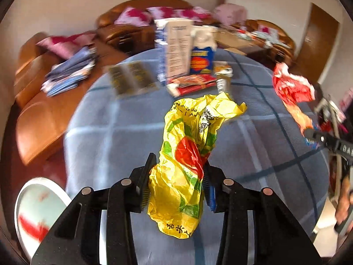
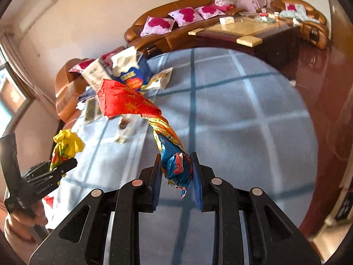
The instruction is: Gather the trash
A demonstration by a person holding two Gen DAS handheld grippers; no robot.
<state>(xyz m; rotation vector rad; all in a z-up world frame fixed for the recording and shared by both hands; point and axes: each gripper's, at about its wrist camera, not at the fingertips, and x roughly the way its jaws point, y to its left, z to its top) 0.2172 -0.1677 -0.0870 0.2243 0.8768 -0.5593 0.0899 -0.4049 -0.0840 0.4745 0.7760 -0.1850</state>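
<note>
My left gripper (image 1: 177,172) is shut on a crumpled yellow plastic bag (image 1: 187,145) with red and green print, held above the blue checked tablecloth (image 1: 114,132). The same yellow bag (image 2: 66,143) and left gripper (image 2: 64,165) show at the left of the right wrist view. My right gripper (image 2: 176,167) is shut on the twisted end of a red, orange and blue foil wrapper (image 2: 128,99) that trails up over the table. That red wrapper (image 1: 291,88) and the right gripper (image 1: 311,133) appear at the right edge of the left wrist view.
Boxes and packets (image 1: 187,53) stand at the far side of the table, with a dark booklet (image 1: 130,77) beside them. A white bin (image 1: 37,203) sits low at the left. Brown sofas (image 2: 176,17) with pink cushions and a coffee table (image 2: 242,33) lie beyond.
</note>
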